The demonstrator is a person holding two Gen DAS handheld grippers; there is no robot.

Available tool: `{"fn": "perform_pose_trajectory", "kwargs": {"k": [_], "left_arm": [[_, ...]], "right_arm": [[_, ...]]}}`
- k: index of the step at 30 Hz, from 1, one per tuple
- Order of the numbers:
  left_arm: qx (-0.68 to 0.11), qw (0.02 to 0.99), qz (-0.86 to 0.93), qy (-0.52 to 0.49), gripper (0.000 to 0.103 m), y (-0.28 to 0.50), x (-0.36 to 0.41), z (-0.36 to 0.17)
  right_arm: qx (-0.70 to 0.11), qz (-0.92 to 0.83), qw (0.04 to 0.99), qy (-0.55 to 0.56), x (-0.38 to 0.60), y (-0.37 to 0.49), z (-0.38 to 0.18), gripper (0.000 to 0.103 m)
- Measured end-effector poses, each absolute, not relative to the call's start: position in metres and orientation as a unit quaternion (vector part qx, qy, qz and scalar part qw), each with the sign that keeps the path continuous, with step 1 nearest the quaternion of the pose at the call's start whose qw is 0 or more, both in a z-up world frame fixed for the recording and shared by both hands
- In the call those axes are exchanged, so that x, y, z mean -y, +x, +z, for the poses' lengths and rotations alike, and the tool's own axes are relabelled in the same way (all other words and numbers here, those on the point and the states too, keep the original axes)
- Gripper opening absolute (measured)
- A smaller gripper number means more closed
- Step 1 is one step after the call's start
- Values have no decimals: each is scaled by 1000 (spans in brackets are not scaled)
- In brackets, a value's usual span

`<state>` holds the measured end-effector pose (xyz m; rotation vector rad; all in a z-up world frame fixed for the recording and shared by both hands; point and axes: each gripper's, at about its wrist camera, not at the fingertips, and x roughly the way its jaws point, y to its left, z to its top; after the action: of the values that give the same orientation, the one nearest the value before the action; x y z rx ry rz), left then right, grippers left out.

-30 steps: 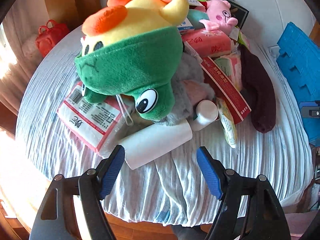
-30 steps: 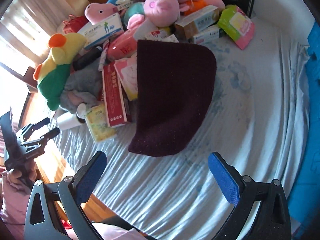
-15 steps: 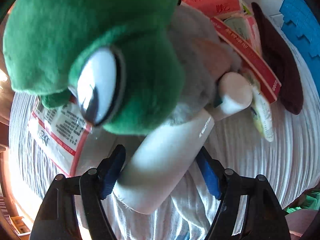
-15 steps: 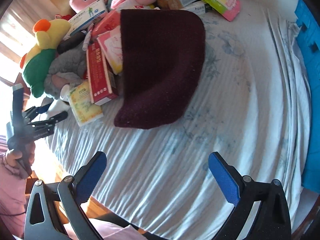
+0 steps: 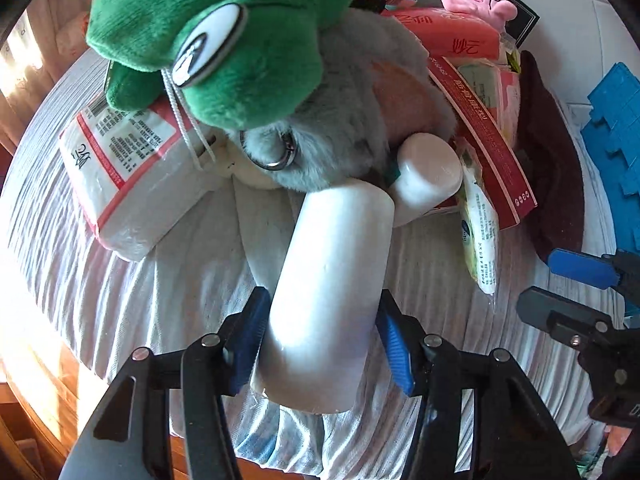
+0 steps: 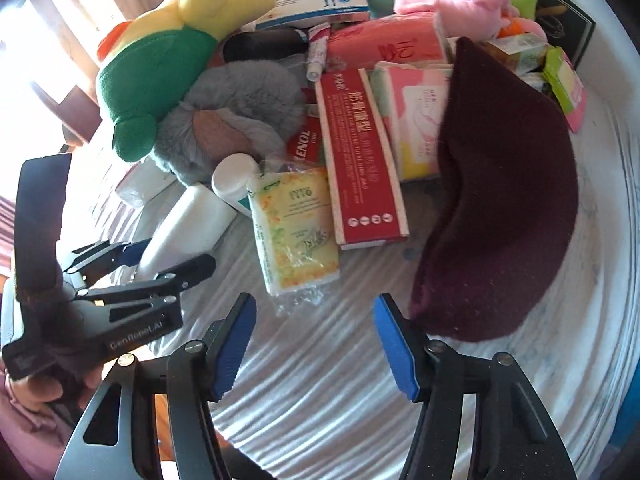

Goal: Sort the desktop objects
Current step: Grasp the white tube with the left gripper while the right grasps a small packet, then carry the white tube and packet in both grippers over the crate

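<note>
From the left wrist, the left claw (image 5: 320,334) has its two blue pads on either side of the white bottle (image 5: 328,300), one pad against each flank, so it looks pinched on the bottle's lower body. The bottle lies on the striped cloth of the bench (image 5: 120,292) with its long axis running straight away from the claw, base nearest the camera, far end tucked under the grey plush (image 5: 340,120) and beside a white cap (image 5: 428,176). The green plush (image 5: 224,40) sits over the pile above it. I'd say the pull has to come back along that axis, toward the holder, or the plush will drag. The right claw (image 5: 560,284) shows at the right edge, well apart from the bottle.

From the right wrist, the right claw (image 6: 316,344) stands spread with nothing between its pads, hovering over bare cloth. A yellow tissue pack (image 6: 296,232) lies just ahead of it and a maroon cloth (image 6: 504,200) just to its right, the nearest pad close to the cloth's edge. The bottle (image 6: 188,224) is off to the left, far nearer the left claw (image 6: 136,264), which grips it there; the left is plainly the one placed for this lift
</note>
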<state>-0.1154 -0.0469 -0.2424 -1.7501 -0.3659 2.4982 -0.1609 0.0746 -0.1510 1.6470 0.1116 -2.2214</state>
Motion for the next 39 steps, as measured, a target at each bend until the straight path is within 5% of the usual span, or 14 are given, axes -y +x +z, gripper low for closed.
{"fn": "perform_pose_trajectory", "kwargs": {"k": [7, 14, 21, 39], "left_arm": [[116, 20, 819, -562, 51, -123, 40, -238], [102, 23, 828, -552, 50, -114, 28, -228], [72, 30, 853, -516, 50, -93, 9, -190], [12, 92, 876, -473, 50, -78, -33, -133]], "right_arm": [[-57, -789, 178, 586, -47, -181, -169, 40], [-45, -785, 196, 585, -46, -178, -167, 12], [-7, -799, 231, 555, -73, -151, -127, 8], [52, -866, 149, 475, -197, -111, -40, 8]]}}
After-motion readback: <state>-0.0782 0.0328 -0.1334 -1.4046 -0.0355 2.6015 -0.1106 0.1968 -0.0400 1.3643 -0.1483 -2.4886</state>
